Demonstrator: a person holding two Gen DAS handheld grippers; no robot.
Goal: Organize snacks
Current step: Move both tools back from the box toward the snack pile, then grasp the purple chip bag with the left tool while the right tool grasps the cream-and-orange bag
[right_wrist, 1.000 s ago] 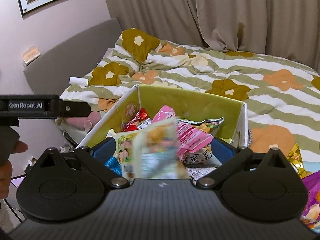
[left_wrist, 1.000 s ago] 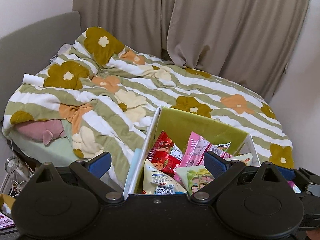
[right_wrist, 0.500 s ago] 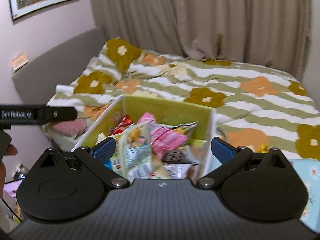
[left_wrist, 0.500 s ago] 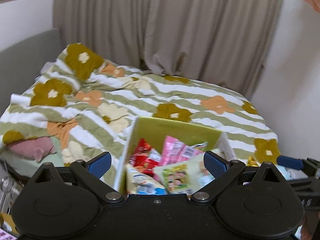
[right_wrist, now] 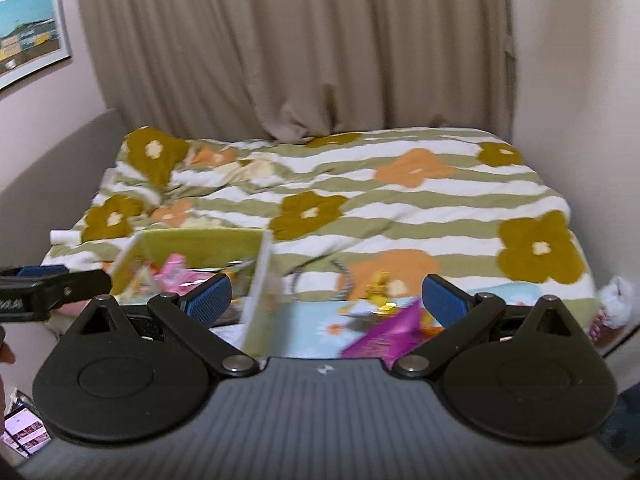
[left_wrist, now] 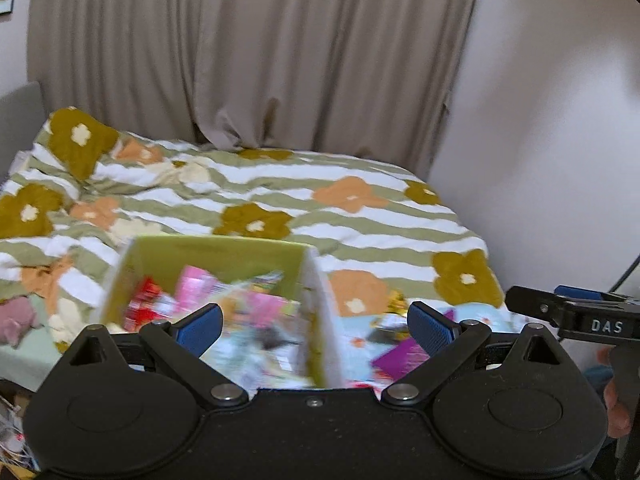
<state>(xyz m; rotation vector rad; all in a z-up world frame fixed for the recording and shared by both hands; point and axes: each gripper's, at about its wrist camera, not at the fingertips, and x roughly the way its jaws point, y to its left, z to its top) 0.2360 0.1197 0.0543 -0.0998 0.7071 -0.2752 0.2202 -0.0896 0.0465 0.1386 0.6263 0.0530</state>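
Left gripper: jaws are standing wide apart, holding nothing, hanging above the box's near corner.
Right gripper: jaws are gaping just as wide, gripping nothing, facing the loose packets.
Loose snacks: a purple packet and a gold wrapper are lying on the bed, just beside the box; crinkly, slippery foil.
Box: thin green-lined card walls, already heaping with glossy pink and red packets.
Duvet: soft, rumpled, flower-printed.
Risk: foil is likely slipping from a pinch; an overfull pile may be spilling; motion blur is hiding detail.
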